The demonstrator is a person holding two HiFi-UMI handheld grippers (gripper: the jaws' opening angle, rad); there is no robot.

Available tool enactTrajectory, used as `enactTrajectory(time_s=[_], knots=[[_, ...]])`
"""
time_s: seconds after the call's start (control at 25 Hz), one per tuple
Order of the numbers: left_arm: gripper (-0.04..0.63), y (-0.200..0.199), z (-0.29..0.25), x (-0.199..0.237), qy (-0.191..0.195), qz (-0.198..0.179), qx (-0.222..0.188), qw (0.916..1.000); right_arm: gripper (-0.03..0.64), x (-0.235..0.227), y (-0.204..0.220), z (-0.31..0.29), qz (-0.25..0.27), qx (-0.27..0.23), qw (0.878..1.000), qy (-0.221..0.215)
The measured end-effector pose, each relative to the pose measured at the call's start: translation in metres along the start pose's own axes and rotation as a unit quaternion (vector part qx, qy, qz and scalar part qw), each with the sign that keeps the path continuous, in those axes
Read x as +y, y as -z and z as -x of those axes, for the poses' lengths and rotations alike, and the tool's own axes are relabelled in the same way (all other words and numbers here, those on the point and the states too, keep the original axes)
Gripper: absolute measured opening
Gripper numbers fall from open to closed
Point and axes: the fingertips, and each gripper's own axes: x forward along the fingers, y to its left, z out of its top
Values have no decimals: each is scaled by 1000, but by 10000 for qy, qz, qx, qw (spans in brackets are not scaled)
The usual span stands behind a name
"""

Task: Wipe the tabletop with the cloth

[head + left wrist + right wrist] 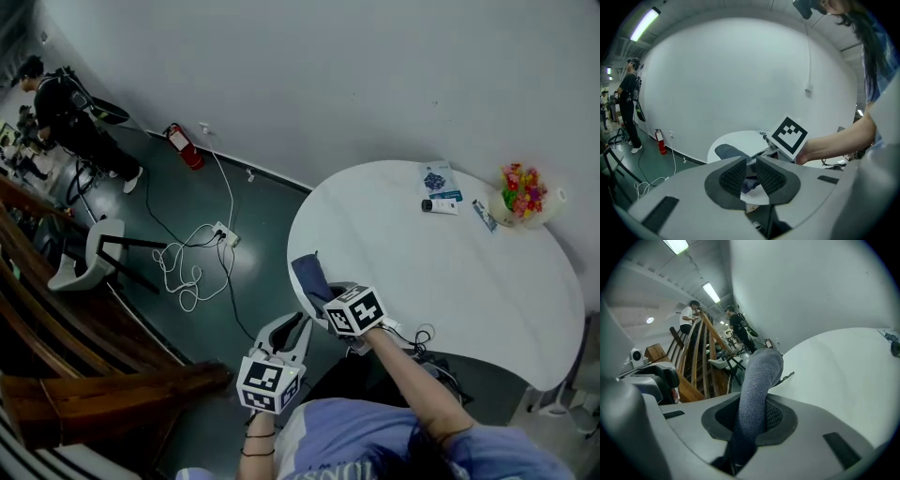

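Two hand-held grippers in frame, only one loaded. The right hand-held gripper (325, 293) has its jaws clamped on the blue-grey knitted cloth (310, 276). In the right gripper view the cloth (758, 380) fills the gap between the jaws of the right hand-held gripper (751, 417) and sticks up past them in a thick fold. The cloth sits at the lower-left edge of the white round worktop (450, 281), centre of the head view.

The left hand-held gripper (290, 330) hangs off the worktop, lower centre; its view shows the jaws (750, 174) with a narrow gap and nothing between them.

Step, judged: cloth gripped, wipe stroke starting at the edge. Next move calls for pressing the cloth flat and sweeping toward the upper right, stopping short of the colourful flower bunch (521, 189) there.
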Motion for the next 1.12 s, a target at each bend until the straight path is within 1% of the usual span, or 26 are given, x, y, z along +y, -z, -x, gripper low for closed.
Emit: enactTrajectory(time_s=[0.12, 0.28, 0.56, 0.72, 0.92, 1.0, 1.12], knots=[[64, 1, 2, 0, -37, 45, -35, 10000, 71, 5, 9, -11, 46, 184, 9998, -56], [64, -2, -1, -4, -2, 58, -95, 9999, 71, -6, 22, -6, 93, 370, 9993, 57], [64, -5, -20, -31, 336, -80, 2, 9994, 71, -51, 43, 36, -168, 350, 9981, 469], [64, -12, -39, -59, 631, -297, 68, 9975, 71, -84, 61, 75, -434, 243, 9958, 774], [64, -24, -69, -106, 990, -517, 106, 9937, 71, -127, 88, 132, -849, 35, 9900, 1123], [64, -28, -81, -128, 1147, -606, 157, 9914, 71, -141, 99, 154, -1011, -43, 9873, 1226], [64, -34, -100, -168, 1465, -778, 246, 9858, 71, -165, 115, 191, -1219, -155, 9822, 1421]])
